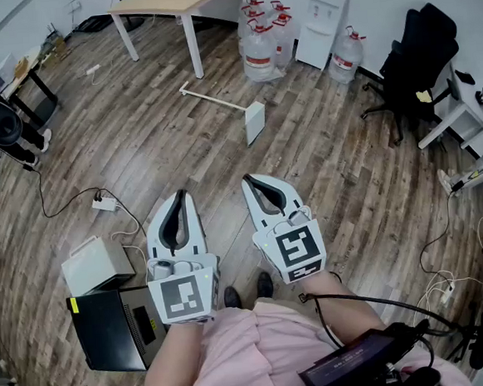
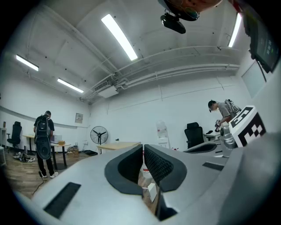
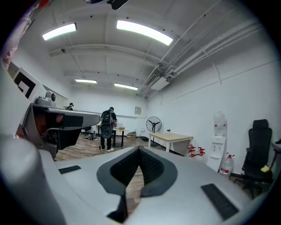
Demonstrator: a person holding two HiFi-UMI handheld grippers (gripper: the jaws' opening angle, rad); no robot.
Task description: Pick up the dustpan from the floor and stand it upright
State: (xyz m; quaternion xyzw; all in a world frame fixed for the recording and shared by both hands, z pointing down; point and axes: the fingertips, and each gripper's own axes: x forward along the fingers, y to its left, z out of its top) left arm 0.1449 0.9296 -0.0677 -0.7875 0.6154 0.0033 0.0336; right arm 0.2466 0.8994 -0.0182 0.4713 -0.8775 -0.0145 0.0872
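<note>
The dustpan (image 1: 254,122) lay well ahead, handle running left; the right gripper (image 1: 249,181) was nearer than the left gripper (image 1: 181,195), both clenched empty.

The right claw (image 3: 139,151) has its two dark jaws pressed together at the tips, with nothing between them. Past it, a person with a backpack (image 3: 106,127) stands on the wood floor (image 3: 83,147). A fan (image 3: 153,124), a light bench (image 3: 173,138) and a water cooler (image 3: 218,140) stand by the white wall.
</note>
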